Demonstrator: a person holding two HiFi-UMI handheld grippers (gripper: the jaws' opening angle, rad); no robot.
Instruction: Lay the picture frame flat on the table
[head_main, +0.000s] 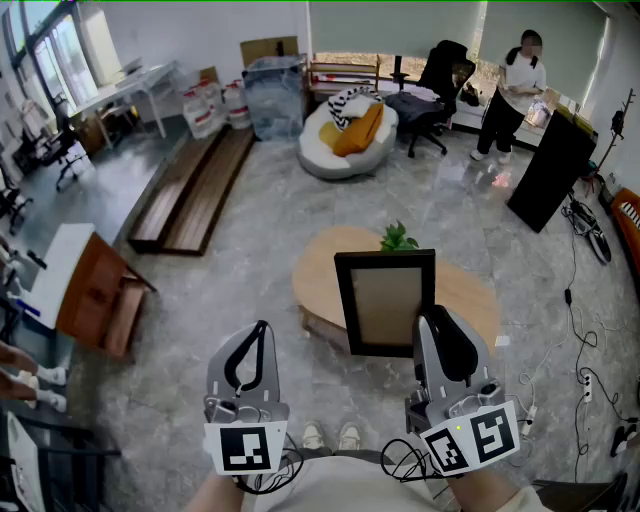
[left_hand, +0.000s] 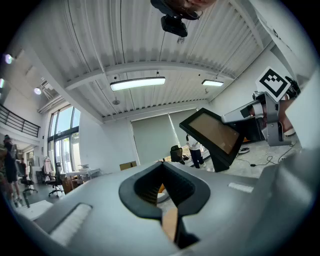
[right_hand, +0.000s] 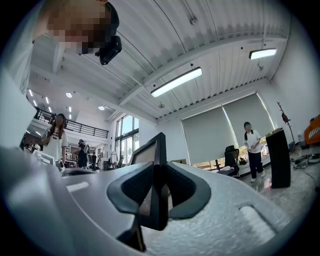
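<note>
Picture frame (head_main: 385, 300): upright in right gripper (head_main: 437, 325), over table's (head_main: 320, 268) near edge. Plant (head_main: 398, 238): behind it, far edge. Left gripper (head_main: 258, 338): leftward, apart.

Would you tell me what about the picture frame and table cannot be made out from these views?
- Head view: the right gripper covers the picture frame's lower right corner, and the frame hides part of the table, so whether they touch is unclear.
- Head view: the plant's base sits behind the frame.
- Right gripper view: the frame shows nearly edge-on, so its face is unreadable.
- Left gripper view: the left gripper's body blocks nearly all the table.
</note>
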